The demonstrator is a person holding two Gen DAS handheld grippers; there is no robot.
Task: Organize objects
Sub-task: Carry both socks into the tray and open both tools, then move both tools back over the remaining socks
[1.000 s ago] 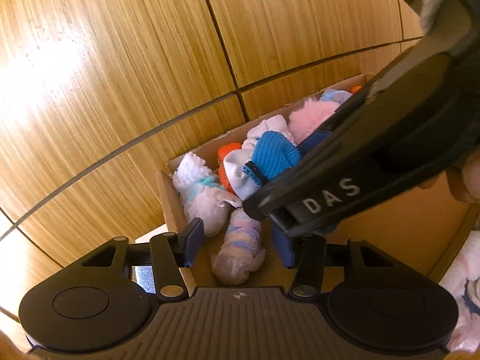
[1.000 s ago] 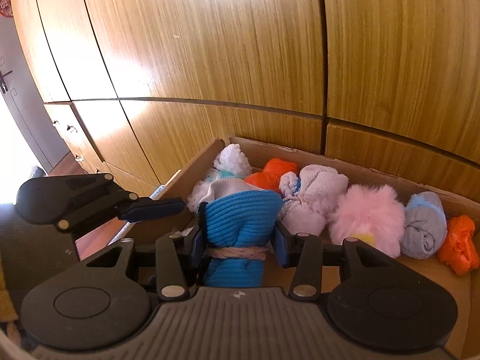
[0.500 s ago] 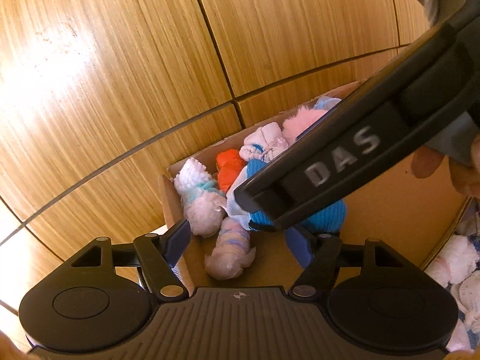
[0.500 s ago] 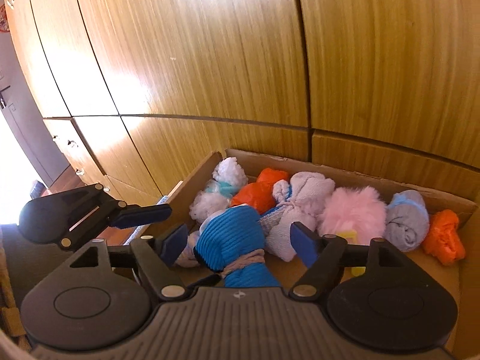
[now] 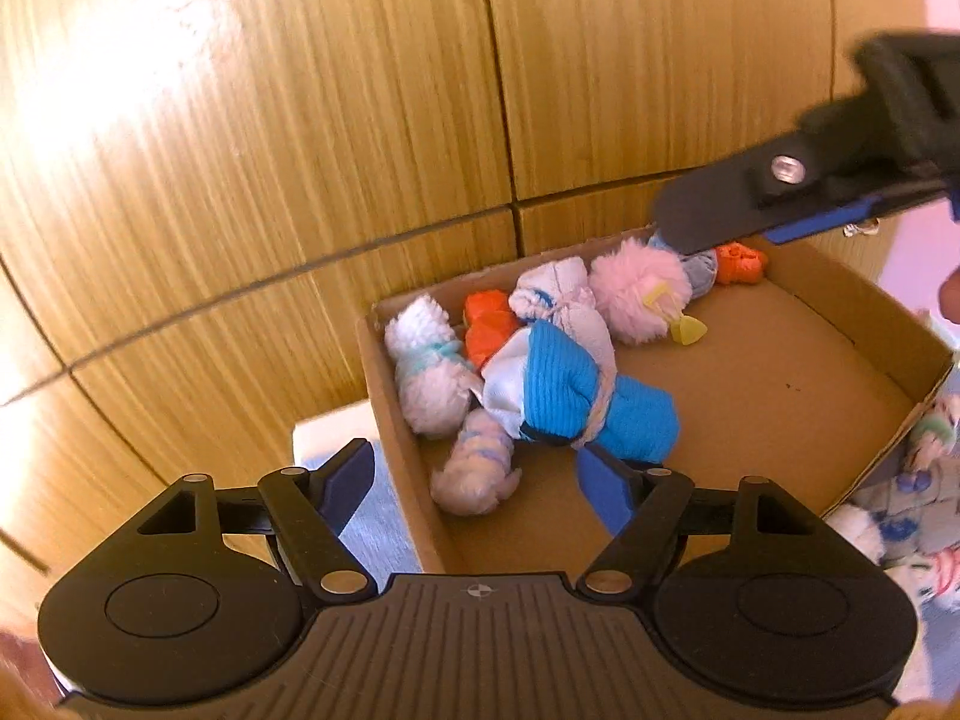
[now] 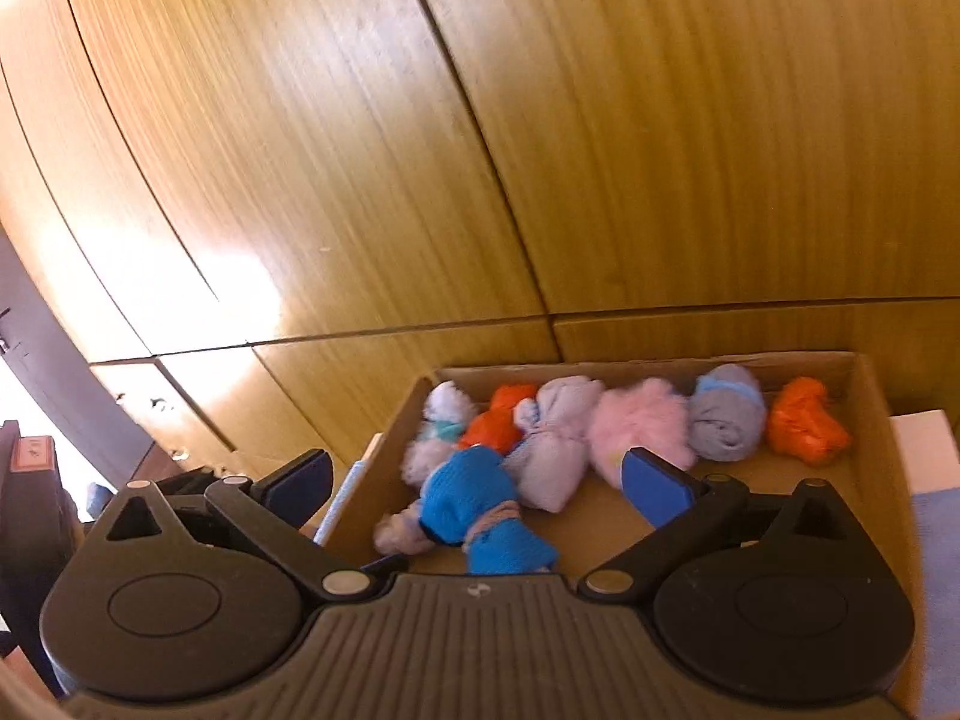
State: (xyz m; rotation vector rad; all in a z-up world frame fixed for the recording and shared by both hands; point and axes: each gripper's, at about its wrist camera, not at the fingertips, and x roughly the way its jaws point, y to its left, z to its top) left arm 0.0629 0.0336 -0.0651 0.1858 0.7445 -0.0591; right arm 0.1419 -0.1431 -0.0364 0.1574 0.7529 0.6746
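Nearest in the left wrist view: left gripper, fingers spread wide, nothing between them, poised over the near left corner of an open cardboard box. Nearest in the right wrist view: right gripper, fingers likewise spread wide and empty, raised above the same box.

Just beyond the fingers, lying on the box floor: bright blue sock bundle tied round with a tan cord, resting against a small pale lilac roll.

Farther in, lined along the back wall of the box: white fluffy bundle, orange bundle, white knotted bundle, pink fluffy ball, grey-blue roll, second orange bundle.

To the right outside the box: pale patterned fabric.

Farthest back: wooden cabinet panels with dark seams, sunlit at the left.
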